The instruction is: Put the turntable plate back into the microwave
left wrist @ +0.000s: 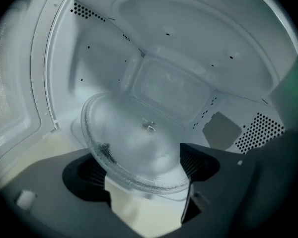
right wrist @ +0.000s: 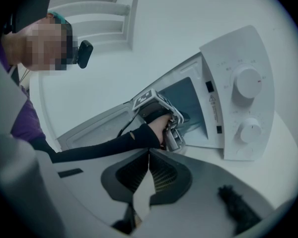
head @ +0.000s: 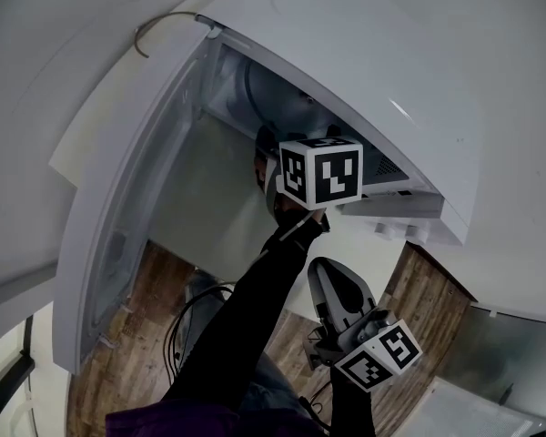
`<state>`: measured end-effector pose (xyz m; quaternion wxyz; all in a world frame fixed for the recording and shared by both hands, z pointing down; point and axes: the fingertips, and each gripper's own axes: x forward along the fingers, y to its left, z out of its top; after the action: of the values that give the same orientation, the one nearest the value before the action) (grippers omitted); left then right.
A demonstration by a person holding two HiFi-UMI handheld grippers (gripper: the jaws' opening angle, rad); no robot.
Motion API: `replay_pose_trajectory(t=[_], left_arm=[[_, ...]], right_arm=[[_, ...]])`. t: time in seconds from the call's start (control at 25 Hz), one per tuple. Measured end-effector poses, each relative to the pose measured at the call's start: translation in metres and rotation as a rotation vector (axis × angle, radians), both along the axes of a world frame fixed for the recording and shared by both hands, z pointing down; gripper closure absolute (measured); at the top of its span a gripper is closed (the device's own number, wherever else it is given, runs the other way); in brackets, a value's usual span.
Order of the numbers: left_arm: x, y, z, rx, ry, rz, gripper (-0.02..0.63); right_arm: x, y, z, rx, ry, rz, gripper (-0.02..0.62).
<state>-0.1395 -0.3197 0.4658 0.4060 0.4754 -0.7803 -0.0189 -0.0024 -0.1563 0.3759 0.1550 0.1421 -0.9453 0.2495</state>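
Note:
The clear glass turntable plate (left wrist: 134, 143) lies on the floor of the white microwave's cavity (left wrist: 174, 48), over the centre hub. My left gripper (left wrist: 144, 182) reaches in through the doorway. Its jaws stand wide open, with the plate's near rim between them and the pads not pressing on it. From outside, the left gripper (right wrist: 161, 115) shows at the cavity mouth, its marker cube (head: 320, 171) below the microwave (head: 364, 62). My right gripper (right wrist: 149, 175) is shut on nothing. It hangs back in front of the microwave (right wrist: 238, 108), and the head view shows this gripper (head: 328, 280) under the left arm.
The microwave door (head: 127, 217) stands swung wide open at the left. Two round knobs (right wrist: 248, 82) sit on the control panel at the right of the doorway. The oven stands on a white table (right wrist: 268, 182). Wood flooring (head: 150, 335) and cables (head: 191, 317) lie below.

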Motion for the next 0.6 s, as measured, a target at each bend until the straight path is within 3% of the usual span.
replay_pose_trajectory(t=[0.24, 0.6], left_arm=[[-0.01, 0.006, 0.003, -0.04, -0.09, 0.012, 0.153], [-0.01, 0.012, 0.007, -0.128, 0.025, 0.104, 0.153]], right_arm=[[-0.001, 0.001, 0.002, -0.006, -0.003, 0.001, 0.584], [-0.005, 0.005, 0.002, -0.007, -0.004, -0.011, 0.584]])
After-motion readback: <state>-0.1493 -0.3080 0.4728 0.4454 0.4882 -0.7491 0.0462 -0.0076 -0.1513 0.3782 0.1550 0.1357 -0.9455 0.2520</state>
